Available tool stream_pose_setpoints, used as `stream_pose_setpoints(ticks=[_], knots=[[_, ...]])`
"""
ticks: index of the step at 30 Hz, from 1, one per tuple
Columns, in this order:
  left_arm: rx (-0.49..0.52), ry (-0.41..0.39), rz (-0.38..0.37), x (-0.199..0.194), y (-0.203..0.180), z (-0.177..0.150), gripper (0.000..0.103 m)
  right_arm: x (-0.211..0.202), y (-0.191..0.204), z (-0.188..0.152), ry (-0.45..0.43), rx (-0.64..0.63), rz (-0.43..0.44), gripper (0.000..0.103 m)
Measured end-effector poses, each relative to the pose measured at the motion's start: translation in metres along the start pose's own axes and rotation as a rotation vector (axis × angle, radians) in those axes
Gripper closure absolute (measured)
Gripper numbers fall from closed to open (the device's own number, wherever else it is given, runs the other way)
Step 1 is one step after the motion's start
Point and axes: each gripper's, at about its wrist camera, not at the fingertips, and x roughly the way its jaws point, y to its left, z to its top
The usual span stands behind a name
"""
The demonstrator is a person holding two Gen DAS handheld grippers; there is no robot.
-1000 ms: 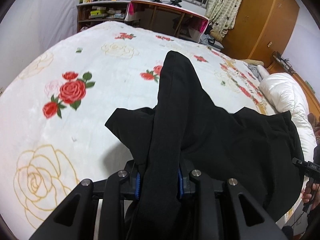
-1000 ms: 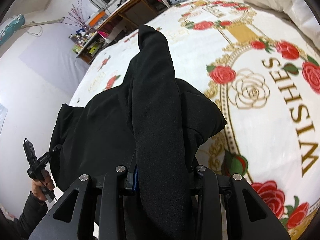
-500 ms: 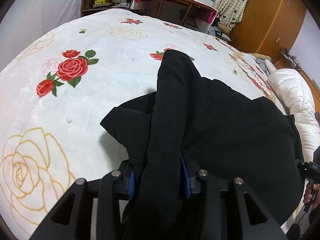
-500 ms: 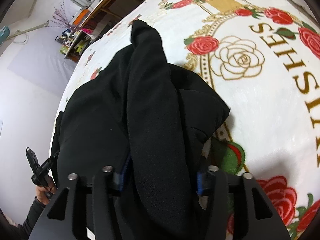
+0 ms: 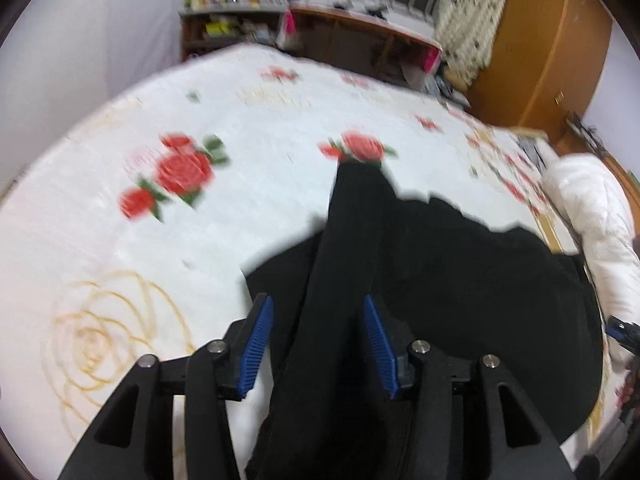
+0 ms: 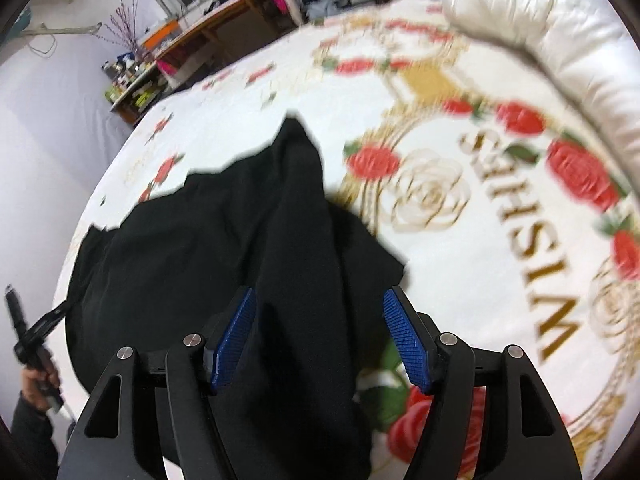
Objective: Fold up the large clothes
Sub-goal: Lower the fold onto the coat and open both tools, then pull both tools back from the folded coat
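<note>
Both grippers, left [image 5: 318, 344] and right [image 6: 322, 338], now spread, have released the black fabric garment [image 5: 460, 272] onto the rose-printed white blanket [image 5: 120, 248], completing this fold.

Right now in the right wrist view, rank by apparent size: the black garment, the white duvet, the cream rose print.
1. black garment, though nearness to the camera inflates it
2. white duvet, cut off by the frame edge
3. cream rose print

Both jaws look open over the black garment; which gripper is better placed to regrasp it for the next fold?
Probably the left gripper: the black garment spreads mostly toward its side. The right gripper also straddles a raised fold, jaws open, but sits at the garment's edge by the blanket.
</note>
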Motion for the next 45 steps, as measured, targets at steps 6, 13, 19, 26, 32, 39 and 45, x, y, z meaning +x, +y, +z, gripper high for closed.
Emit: stream_pose_setpoints(ticks=[6,13,19,26,32,39,45], knots=[[0.031,-0.036,-0.076,0.006,-0.028,0.023,0.053,0.003,0.039,0.009,-0.077,-0.080,0.012,0.041],[0.072,0.056,-0.049,0.086,-0.055,0.030,0.053,0.071,0.054,0.020,0.020,-0.126,-0.065,0.073],[0.097,0.055,-0.004,0.099,-0.061,0.023,0.053,0.090,0.045,0.022,0.044,-0.125,-0.105,0.082],[0.098,0.016,0.007,0.049,-0.066,0.015,0.053,0.040,0.063,0.011,-0.012,-0.126,-0.119,0.080],[0.132,-0.030,-0.013,-0.016,-0.077,-0.015,0.049,-0.024,0.084,-0.028,-0.085,-0.152,-0.094,0.051],[0.124,-0.038,-0.004,-0.069,-0.082,-0.052,0.044,-0.065,0.109,-0.079,-0.111,-0.188,-0.079,0.050],[0.136,-0.034,-0.007,-0.101,-0.090,-0.071,0.036,-0.089,0.133,-0.112,-0.130,-0.239,-0.088,0.041]])
